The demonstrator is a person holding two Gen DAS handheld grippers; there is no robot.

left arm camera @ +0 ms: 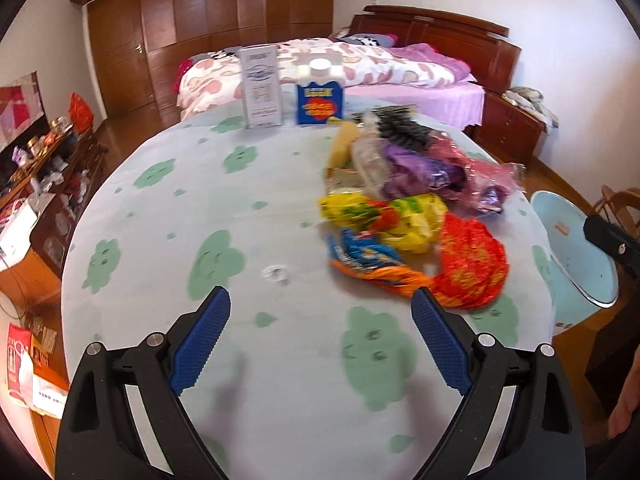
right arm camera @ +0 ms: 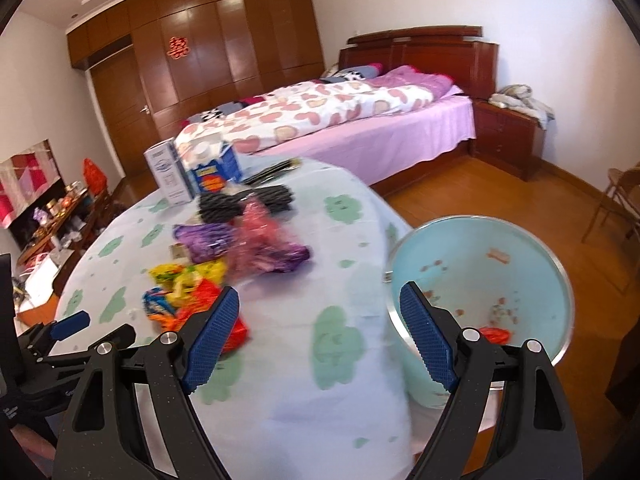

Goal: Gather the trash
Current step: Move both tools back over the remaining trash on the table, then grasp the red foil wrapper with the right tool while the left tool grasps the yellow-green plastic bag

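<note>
From the left wrist camera, the left gripper hangs above the round table, which carries a pale cloth with green cloud shapes. Its two blue pads stand wide apart and nothing is between them. The trash pile lies toward the right edge of the table: a blue and orange wrapper nearest the gripper, a red and gold wrapper just beside it, a yellow wrapper behind them, then purple and pink bags farther back. One small clear scrap lies alone, apart from the pile. At the far edge stand a white box and a blue carton with a white cap. The light blue bin stands just beside the right edge of the table.

From the right wrist camera, the right gripper is held over the right edge of the table, its jaws also spread wide with nothing held. The bin is below its right finger; inside lie a red wrapper and small crumbs. The trash pile is on the cloth, left of the gripper, a little blurred.
</note>
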